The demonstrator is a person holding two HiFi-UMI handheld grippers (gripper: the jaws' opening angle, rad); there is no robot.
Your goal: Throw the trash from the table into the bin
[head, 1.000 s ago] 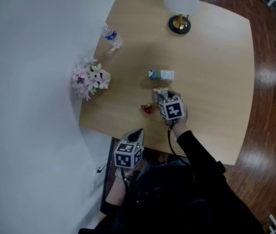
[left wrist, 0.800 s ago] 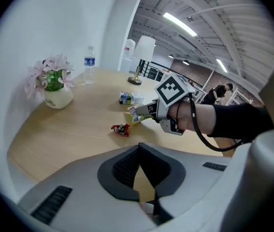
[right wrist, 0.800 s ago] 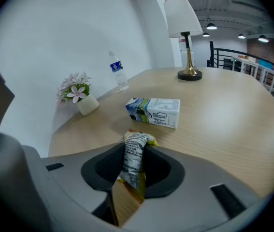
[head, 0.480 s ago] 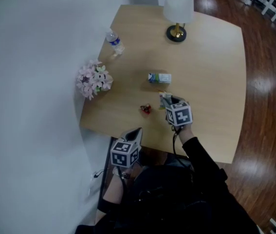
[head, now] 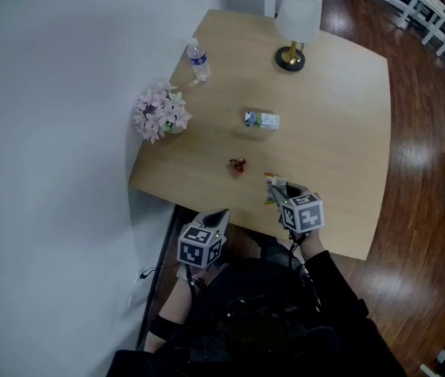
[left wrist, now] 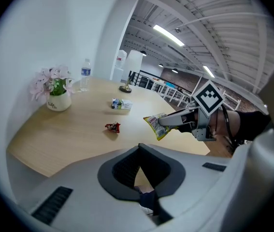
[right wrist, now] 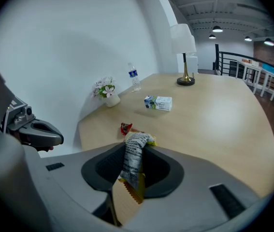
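One piece in hand, two more on the desk. Your right gripper (head: 274, 187) has just been closing its jaws. They're now narrow and pinched on the yellow crinkled snack wrapper (right wrist: 134, 159), held up off the top, near the desk's front edge.

Left gripper (left wrist: 139, 148): jaws together, nothing betw. them, low by the near-left corner.

Step, as I read it: pick done, carry to bin in hand.

Next calls for:
- Find the bin first; no view shows it.
- Keep the pinch firm, since the wrapper looks thin & slick.
- Part the jaws only once over the opening.
- Then the small red crumpled wrapper (head: 238, 165) mid-desk.
- Prob. also the white-and-green carton (head: 262, 119) beyond it.

Surface: pale wood desk (head: 340, 140), rounded corners, one side against a white wall (head: 49, 132). Non-trash on it:
- clear plastic water bottle (head: 198, 60)
- pink flowers in a white pot (head: 162, 110)
- white-shaded lamp on a brass foot (head: 297, 14)

Room: dark polished wood floor (head: 430, 171). High ceiling w/ strip lights (left wrist: 168, 34).
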